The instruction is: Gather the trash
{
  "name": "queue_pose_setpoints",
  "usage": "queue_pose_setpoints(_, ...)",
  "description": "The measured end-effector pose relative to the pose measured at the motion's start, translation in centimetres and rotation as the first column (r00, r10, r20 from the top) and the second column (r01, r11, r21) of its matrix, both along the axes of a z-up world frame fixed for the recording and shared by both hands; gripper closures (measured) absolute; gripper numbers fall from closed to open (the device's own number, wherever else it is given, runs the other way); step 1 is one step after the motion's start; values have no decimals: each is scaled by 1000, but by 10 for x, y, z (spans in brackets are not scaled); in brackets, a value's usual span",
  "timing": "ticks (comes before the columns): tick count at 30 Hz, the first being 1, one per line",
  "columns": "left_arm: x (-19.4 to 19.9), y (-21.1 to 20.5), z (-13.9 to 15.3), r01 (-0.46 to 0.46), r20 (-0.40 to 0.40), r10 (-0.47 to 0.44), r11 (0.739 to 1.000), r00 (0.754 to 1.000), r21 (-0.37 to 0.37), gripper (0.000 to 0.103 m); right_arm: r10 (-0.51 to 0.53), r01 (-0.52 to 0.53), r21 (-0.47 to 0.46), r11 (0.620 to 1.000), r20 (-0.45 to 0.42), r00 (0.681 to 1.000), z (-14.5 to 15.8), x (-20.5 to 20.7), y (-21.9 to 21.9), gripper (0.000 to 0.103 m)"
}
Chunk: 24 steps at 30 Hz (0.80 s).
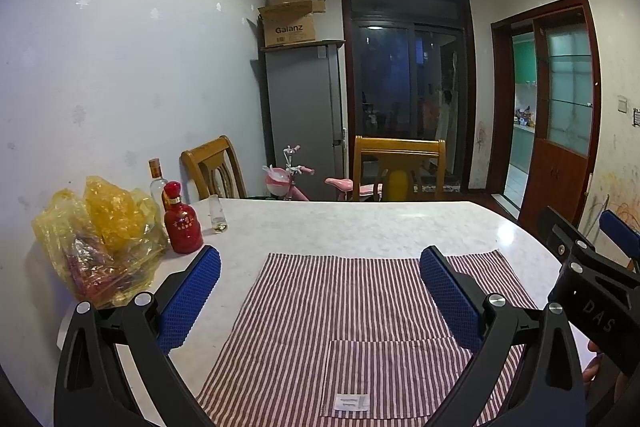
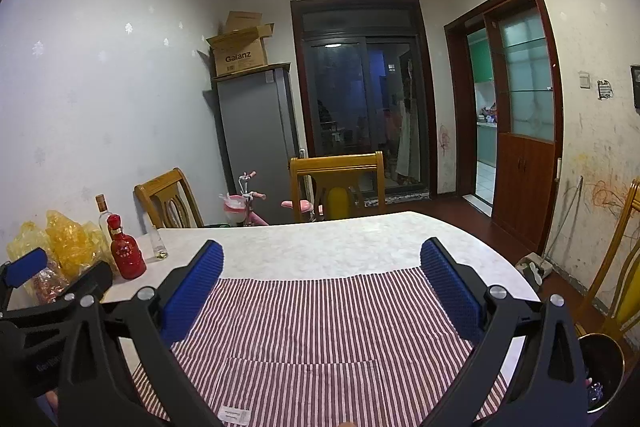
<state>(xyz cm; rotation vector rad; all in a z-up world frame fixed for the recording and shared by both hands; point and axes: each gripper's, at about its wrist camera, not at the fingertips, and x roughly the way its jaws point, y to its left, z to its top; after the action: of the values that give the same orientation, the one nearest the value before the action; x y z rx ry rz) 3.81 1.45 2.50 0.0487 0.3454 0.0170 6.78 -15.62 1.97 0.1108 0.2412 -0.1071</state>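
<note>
Your left gripper (image 1: 320, 267) and your right gripper (image 2: 322, 261) both hang over the near edge of the table (image 1: 360, 223), jaws spread wide and holding nothing, blue pads facing each other above the striped cloth (image 1: 340, 307). That cloth lies flat along the near edge, with a pocket and a small white label at its closest end. The only trash-like thing on the table is the crumpled yellow plastic bag (image 1: 100, 239) at the far left edge against the wall (something red shows through its lower part, too wrinkled to identify). Just right of the bag stands a red bottle (image 1: 182, 223), upright, with a clear bottle (image 1: 157, 179) behind it and a small glass (image 1: 216, 213) beside it, a little liquid at its bottom. Two wooden chairs (image 1: 400, 167) stand at the far edge. From your right wrist view, a dark bin (image 2: 604, 367) sits on the floor off the table's right edge, with something small inside.
</note>
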Motion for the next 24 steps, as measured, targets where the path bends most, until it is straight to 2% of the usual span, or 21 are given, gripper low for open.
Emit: queue_pose_setpoints(24,4,-4,0,14,-10,-14,1000,1000,0,6,-5,5,3,1000,-4,1000,-2,1,-2,4)
